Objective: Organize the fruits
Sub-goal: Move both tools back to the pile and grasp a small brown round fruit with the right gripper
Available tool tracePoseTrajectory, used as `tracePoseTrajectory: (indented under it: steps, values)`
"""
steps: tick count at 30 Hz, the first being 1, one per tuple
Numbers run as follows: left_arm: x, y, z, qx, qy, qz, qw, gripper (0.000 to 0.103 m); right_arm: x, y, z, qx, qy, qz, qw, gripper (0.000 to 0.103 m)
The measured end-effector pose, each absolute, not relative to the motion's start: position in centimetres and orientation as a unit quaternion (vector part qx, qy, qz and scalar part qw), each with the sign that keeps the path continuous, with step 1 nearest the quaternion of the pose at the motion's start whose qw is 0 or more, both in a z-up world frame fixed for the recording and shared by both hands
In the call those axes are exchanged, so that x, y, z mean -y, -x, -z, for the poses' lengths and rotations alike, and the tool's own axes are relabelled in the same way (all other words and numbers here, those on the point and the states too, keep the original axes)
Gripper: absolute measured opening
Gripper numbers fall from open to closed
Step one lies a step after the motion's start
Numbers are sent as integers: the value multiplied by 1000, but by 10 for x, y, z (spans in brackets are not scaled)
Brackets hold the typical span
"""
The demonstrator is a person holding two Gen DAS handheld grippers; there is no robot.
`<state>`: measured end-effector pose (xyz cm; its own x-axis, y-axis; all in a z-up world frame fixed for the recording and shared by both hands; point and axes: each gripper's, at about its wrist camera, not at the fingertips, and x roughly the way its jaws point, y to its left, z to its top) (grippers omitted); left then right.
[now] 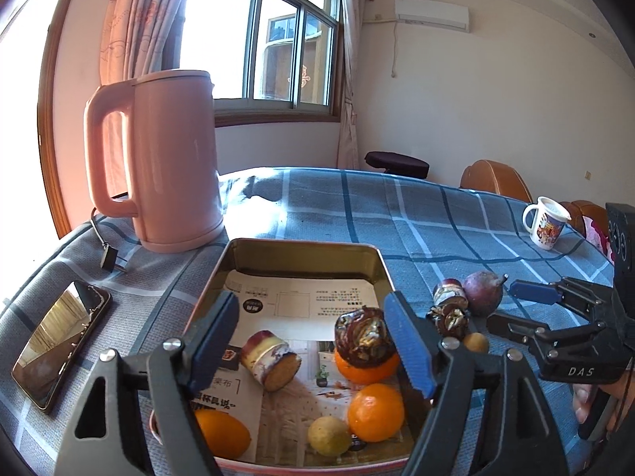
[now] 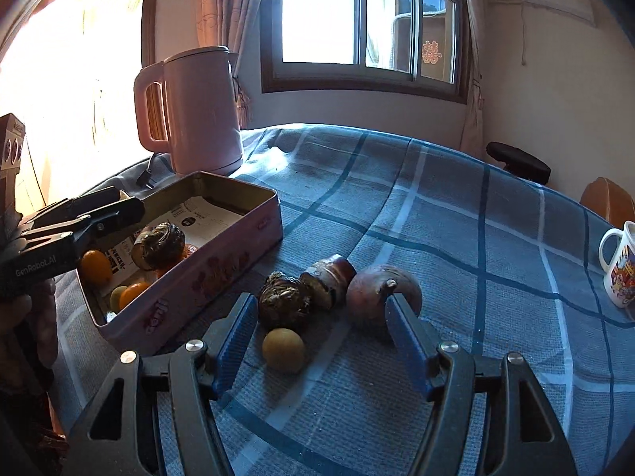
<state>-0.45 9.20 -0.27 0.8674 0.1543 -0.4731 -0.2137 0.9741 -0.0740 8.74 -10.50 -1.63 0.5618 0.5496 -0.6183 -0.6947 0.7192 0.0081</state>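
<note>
A pink kettle (image 1: 158, 158) stands at ten o'clock on the surface (image 1: 436, 218), behind the open tin (image 1: 301, 244) that takes the fruit. The left gripper (image 1: 313, 341) hangs over the tin, its jaws wide with nothing pressed between them; inside lie oranges (image 1: 375, 406), a small yellow fruit (image 1: 328, 435), a cake roll (image 1: 270, 359) and a dark pastry (image 1: 363, 337). At two o'clock from the tin, a wrapped pastry (image 2: 283, 303), a second roll (image 2: 329, 279), a small yellow longan-like fruit (image 2: 283, 350) and a purple passion fruit (image 2: 383, 293) sit loose on the cloth. The right gripper (image 2: 321, 337) hovers over them, jaws apart, holding nothing. Sorting looks midway; next, I judge, it must close on one loose piece and carry it over the tin's wall.
</note>
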Motion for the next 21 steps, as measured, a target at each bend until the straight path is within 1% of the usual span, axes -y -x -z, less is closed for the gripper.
tracePoseTrajectory:
  steps: [5,6,10,11,12,21]
  values:
    - [-76,1,3,-243,51,-82,965,78,89,-85,27,-331,154,-365,857,67]
    - [-74,1,3,-243,50,-80,966,78,85,-86,29,-337,160,-363,854,63]
    - [-66,0,3,-245,44,-72,966,78,78,-96,42,-379,165,-368,833,55]
    - [-64,0,3,-245,43,-68,966,78,79,-97,43,-383,161,-373,830,38]
    - [-61,-1,3,-246,44,-64,966,78,81,-96,42,-381,158,-376,829,28]
    - [-15,-16,2,-256,8,-6,966,78,120,-85,23,-322,133,-336,875,28]
